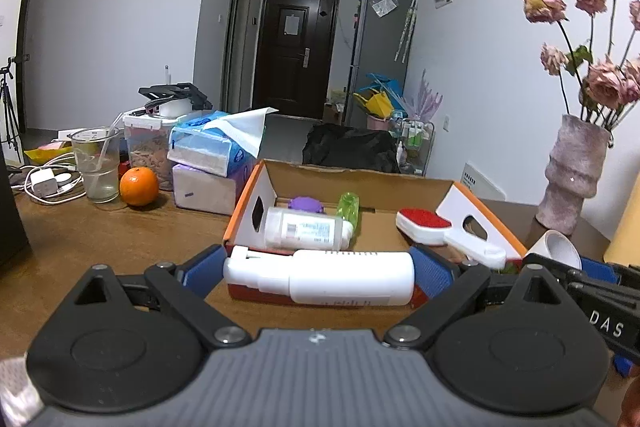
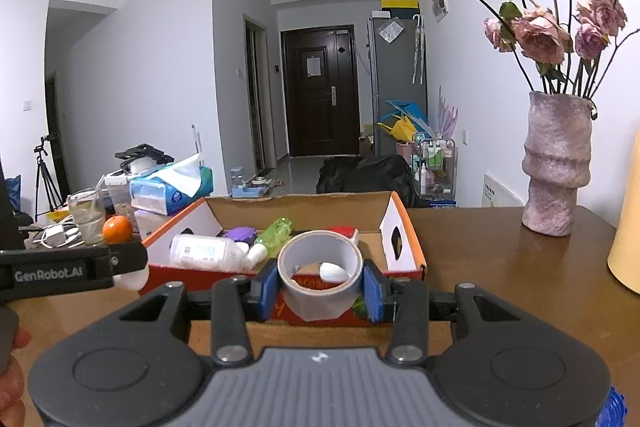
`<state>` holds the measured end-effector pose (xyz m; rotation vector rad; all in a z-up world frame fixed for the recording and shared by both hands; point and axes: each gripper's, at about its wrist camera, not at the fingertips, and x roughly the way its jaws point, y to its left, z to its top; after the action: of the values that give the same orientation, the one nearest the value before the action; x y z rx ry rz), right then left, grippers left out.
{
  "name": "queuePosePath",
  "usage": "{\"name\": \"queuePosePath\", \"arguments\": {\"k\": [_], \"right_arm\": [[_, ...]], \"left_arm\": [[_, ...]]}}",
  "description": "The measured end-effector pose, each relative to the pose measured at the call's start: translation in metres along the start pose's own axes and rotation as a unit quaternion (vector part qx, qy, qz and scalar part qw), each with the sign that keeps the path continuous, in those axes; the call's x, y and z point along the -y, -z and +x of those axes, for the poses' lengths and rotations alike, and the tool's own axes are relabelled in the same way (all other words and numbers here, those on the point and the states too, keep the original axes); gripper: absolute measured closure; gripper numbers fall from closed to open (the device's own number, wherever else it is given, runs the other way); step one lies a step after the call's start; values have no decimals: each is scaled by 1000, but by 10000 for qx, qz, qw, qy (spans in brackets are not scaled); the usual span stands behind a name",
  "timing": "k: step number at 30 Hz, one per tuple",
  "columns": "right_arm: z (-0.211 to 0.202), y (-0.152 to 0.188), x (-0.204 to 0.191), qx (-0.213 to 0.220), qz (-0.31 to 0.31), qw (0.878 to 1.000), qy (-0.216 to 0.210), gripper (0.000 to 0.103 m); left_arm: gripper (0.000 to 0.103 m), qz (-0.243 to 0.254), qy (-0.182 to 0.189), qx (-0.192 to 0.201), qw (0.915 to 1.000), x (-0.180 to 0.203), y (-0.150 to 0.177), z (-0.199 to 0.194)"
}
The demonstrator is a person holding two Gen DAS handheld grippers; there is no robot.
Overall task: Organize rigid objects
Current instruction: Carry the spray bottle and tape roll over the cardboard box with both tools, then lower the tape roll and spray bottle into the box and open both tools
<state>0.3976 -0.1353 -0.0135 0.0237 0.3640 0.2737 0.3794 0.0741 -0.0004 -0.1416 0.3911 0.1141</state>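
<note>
Left wrist view, left gripper (image 1: pixel 319 277) jaws clamped endwise on white bottle (image 1: pixel 320 279), cardboard box (image 1: pixel 360 183) just beyond, right wrist view, right gripper (image 2: pixel 320 285) jaws clamped on grey tape roll (image 2: pixel 320 273), before the box on bench (image 2: pixel 500 267).

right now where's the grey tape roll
In the right wrist view, the grey tape roll is clamped in the right gripper, just before the cardboard box.

The left claw (image 1: pixel 319 277) points slightly downward, its 2 blue pads (image 1: pixel 430 273) spread wide and pressing the ends of a white bottle (image 1: pixel 320 281) held crosswise. The right claw (image 2: pixel 320 285) also tilts slightly down, its pads (image 2: pixel 374 291) clamped on a grey tape roll (image 2: pixel 320 273). Both sit side by side, near each other.
</note>
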Motion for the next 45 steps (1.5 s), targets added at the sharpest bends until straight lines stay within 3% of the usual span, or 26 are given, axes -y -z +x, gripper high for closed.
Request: {"name": "queuePosePath", "arguments": {"k": [15, 45], "right_arm": [[52, -24, 5, -59, 110, 9999, 24, 61], [151, -47, 8, -402, 69, 9988, 283, 61]], "left_arm": [[5, -83, -152, 277, 9995, 8, -28, 42], [5, 30, -404, 337, 9986, 16, -56, 132]]}}
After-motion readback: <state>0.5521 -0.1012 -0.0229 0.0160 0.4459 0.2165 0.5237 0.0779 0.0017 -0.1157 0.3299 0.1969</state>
